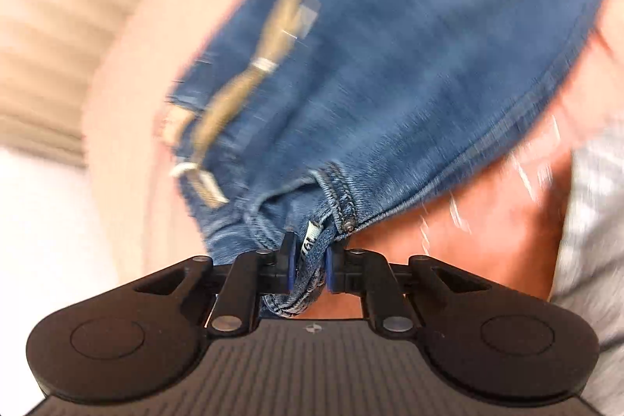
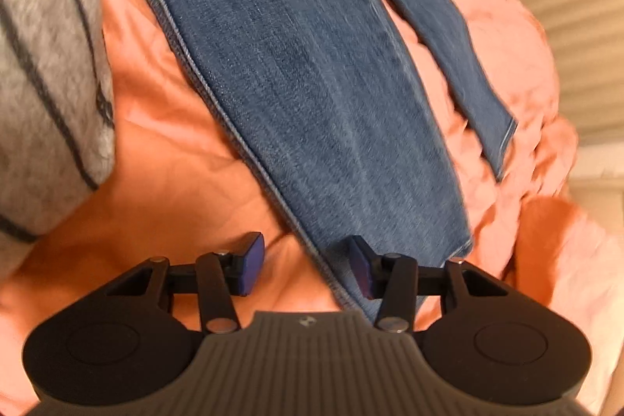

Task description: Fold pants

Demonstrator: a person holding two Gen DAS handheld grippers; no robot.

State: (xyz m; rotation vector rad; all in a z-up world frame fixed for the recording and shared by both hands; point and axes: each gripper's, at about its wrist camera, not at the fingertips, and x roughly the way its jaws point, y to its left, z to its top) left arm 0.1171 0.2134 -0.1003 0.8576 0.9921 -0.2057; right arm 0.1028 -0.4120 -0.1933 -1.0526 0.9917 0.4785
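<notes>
Pants: jeans (image 1: 409,65) are lying across the orange bedcover (image 2: 163,162).
Left tongs (image 1: 310,260): pinching the waistband corner.
Right tongs (image 2: 308,266): hanging spread over the leg's seam edge (not gripping); should be closing on it squarely before lifting both ends together.

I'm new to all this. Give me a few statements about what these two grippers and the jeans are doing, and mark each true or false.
1. The left gripper is clamped on the jeans. True.
2. The right gripper is shut on a trouser leg. False: its jaws stand apart, with only the leg's seamed edge lying between them.
3. The jeans lie on an orange cloth. True.
4. The grey fabric is plain. False: it has dark stripes.
</notes>
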